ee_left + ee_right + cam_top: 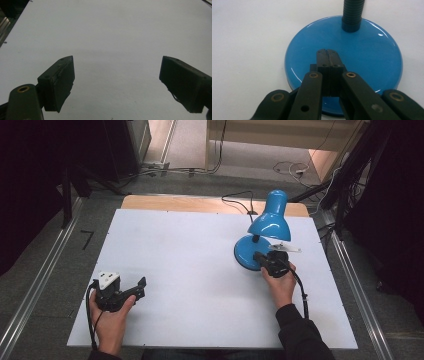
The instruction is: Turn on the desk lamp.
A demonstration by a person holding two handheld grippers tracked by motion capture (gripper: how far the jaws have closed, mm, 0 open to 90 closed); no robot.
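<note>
The blue desk lamp stands far right on the white tabletop. My right jaws, pressed together, hover over its glossy base, which looks slippery and heavy; the ribbed neck offers better purchase. My left jaws gape wide, holding nothing.

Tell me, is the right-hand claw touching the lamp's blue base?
Cannot tell. In the right gripper view the shut right claw lies over the blue base, but no view plainly shows contact or a gap.
</note>
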